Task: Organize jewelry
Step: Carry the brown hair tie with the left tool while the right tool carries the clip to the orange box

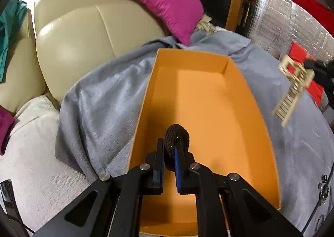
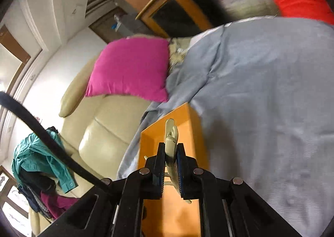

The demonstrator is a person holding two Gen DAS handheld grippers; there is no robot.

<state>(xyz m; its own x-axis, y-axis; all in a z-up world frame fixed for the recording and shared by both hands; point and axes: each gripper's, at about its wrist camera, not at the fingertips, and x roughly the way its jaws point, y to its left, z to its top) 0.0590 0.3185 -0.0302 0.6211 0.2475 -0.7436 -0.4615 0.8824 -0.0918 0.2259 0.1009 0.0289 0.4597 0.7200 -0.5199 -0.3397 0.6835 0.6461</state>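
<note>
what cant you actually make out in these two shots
- Left wrist view: the near end of the orange box floor, hidden behind the left tongs and the dark hair tie they clamp.
- Left wrist view: small dark items at the right edge, cut off and too small to identify.
- Right wrist view: the cream hair clip in the right tongs, seen edge-on and blurred; its teeth are hidden.

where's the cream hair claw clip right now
The cream claw clip is clamped in the right gripper, above the orange box. The left wrist view shows it at right, over the grey blanket.
</note>
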